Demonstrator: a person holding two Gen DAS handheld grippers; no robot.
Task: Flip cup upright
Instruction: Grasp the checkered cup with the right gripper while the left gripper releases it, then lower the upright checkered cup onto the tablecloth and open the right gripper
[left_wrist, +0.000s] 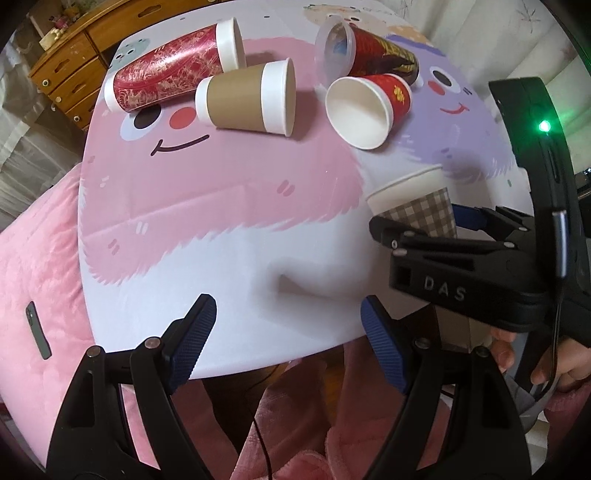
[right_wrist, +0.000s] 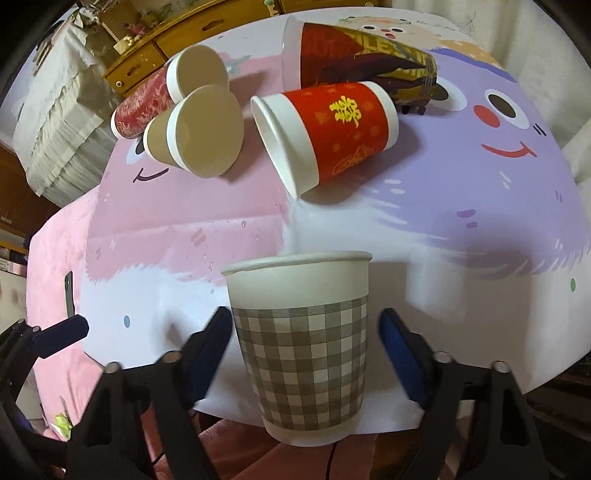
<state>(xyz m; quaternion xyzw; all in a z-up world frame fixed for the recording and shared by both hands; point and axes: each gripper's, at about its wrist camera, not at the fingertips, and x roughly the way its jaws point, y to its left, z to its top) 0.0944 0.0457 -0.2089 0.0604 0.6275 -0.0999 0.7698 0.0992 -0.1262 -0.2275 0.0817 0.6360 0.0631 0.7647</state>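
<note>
1. near the front edge of the table (right_wrist: 480, 229), the checked cup (right_wrist: 301, 354) stands up straight with its open top up.
2. the right gripper (right_wrist: 306, 354) has its blue fingers (right_wrist: 208, 354) spread wide, one on each side of the checked cup. the left one looks just beside the cup wall, but i cannot tell if it touches.
3. the left gripper (left_wrist: 291, 343) hangs over the table edge with its fingers (left_wrist: 194, 339) spread wide and nothing between them.
4. at the back of the table four more cups lie on their sides: a brown cup (left_wrist: 245, 98), a small red cup (left_wrist: 369, 109), a long red cup (left_wrist: 173, 66) and a dark red cup (left_wrist: 376, 51).
</note>
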